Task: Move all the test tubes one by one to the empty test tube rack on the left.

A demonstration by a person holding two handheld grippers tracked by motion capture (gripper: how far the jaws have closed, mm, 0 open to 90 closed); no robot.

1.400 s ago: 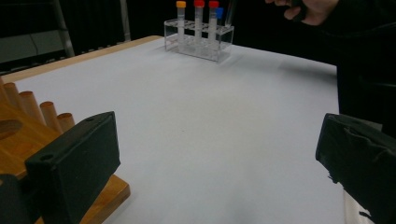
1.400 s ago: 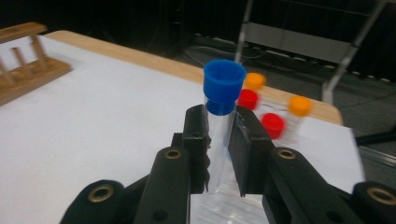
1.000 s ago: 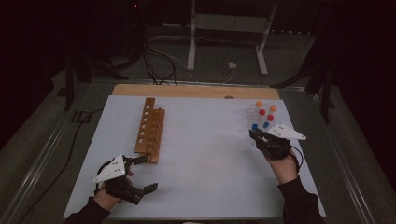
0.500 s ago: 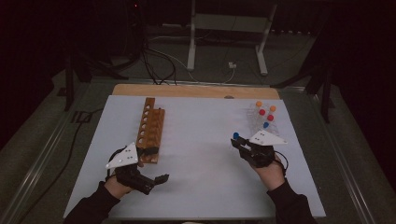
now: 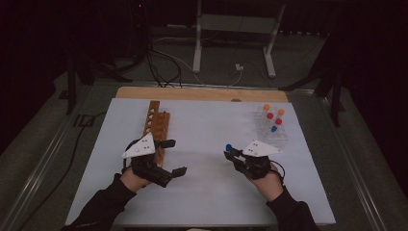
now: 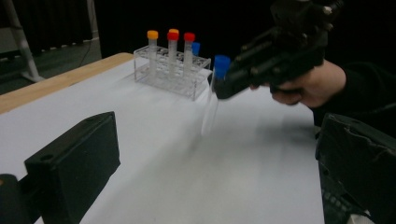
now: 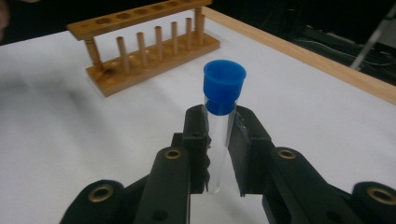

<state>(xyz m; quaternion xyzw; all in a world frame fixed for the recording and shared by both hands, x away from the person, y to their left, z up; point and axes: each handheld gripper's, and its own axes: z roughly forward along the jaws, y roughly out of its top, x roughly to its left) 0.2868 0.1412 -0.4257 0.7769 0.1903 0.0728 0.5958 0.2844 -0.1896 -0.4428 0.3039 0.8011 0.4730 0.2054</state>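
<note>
A white table (image 5: 202, 192) carries a wooden rack (image 5: 155, 126) on its left side and a clear plastic rack (image 5: 272, 129) of capped tubes at the far right. Between them, over bare tabletop, the right gripper (image 5: 230, 153) is clamped on a blue-capped tube (image 7: 220, 135), its pads squeezing the glass just below the cap, the tube upright. The left gripper (image 5: 174, 157) hovers beside the wooden rack with jaws spread wide and nothing in them. I'd judge the risk lies in that narrow pinch near the top: a tilt or a bump against the wooden rack's rim could swing the tube loose, and it would drop and roll.
</note>
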